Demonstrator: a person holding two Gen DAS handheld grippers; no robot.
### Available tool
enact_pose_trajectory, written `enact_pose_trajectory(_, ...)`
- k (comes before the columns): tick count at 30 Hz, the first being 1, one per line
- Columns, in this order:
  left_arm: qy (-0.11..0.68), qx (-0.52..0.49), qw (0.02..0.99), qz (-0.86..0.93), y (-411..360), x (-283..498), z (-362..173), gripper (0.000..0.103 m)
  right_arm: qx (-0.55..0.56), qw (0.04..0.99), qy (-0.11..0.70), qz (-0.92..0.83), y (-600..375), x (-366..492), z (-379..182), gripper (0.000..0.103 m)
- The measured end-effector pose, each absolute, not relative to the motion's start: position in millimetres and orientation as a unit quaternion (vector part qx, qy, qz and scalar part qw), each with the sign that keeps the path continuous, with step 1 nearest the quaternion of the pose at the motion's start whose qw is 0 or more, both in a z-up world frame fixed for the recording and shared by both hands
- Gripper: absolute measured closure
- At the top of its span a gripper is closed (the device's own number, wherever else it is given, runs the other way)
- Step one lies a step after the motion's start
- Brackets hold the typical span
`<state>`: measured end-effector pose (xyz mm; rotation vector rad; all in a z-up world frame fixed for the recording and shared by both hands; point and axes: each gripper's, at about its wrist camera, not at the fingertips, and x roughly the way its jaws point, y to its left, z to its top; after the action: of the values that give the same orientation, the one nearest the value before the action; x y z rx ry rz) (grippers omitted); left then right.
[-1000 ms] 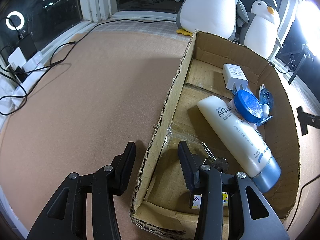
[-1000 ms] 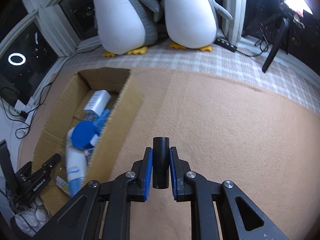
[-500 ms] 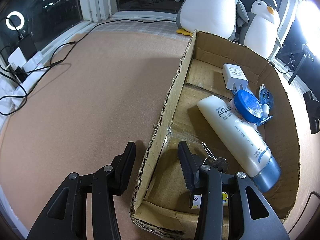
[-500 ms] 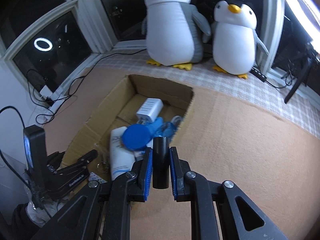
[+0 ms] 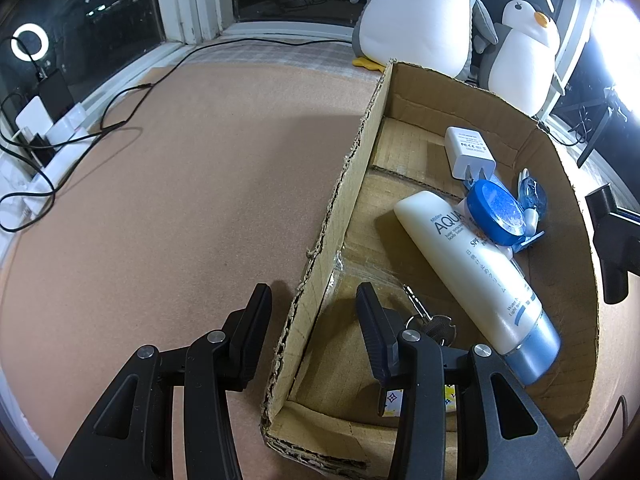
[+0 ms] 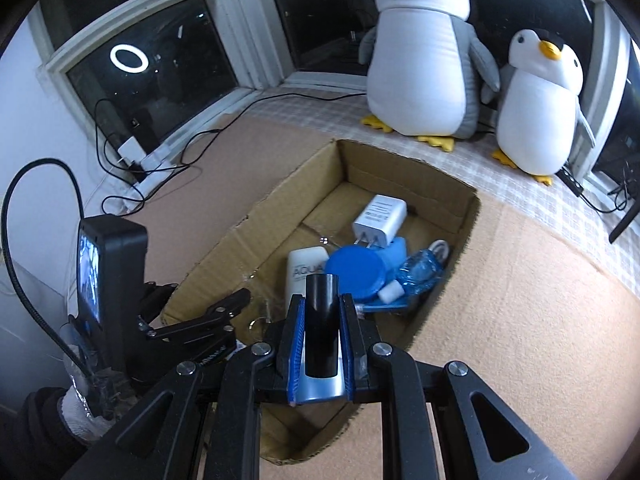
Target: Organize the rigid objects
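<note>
We see the charger (image 5: pixel 469 153) behind the lotion tube (image 5: pixel 476 272) in the cardboard box (image 5: pixel 332 216), keys (image 5: pixel 430 320) near its front, penguins (image 6: pixel 424 60) behind

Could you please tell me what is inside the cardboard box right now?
Inside the cardboard box lie a white lotion tube, a blue round lid, a white charger plug, a crumpled blue wrapper and keys. The left gripper hides part of the near corner.

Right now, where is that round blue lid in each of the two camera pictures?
Left wrist view: the blue lid sits right of centre, inside the box, resting on the white tube just below the white charger.
Right wrist view: the lid is at the centre, just above the right gripper.
Shared landmark: the white charger.
</note>
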<state>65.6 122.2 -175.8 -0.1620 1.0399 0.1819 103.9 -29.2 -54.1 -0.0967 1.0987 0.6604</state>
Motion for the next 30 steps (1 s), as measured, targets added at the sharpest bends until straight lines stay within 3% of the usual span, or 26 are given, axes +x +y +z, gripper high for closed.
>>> enact_pose_trajectory(3, 0.495, -0.076, 0.861, 0.086, 122, 64, -175, 0.062, -0.053, 0.804, 0.507, 0.307, -27, 101, -51, 0.081)
enact_pose_trajectory(5, 0.494, -0.074, 0.862, 0.088, 121, 64, -173, 0.062, -0.054, 0.807, 0.502, 0.306, -28, 99, -48, 0.068)
enact_pose_trajectory(12, 0.471, -0.061, 0.875, 0.095, 118, 53, -149, 0.059, -0.046, 0.814, 0.495, 0.300, -38, 94, -39, 0.066)
enact_pose_trajectory(18, 0.452, -0.051, 0.886, 0.089, 110, 38, -125, 0.059, -0.038, 0.824, 0.485, 0.290, -54, 87, -27, 0.056)
enact_pose_trajectory(30, 0.405, -0.036, 0.910, 0.081, 86, -1, -68, 0.036, -0.017, 0.854, 0.454, 0.254, -98, 67, 3, 0.046)
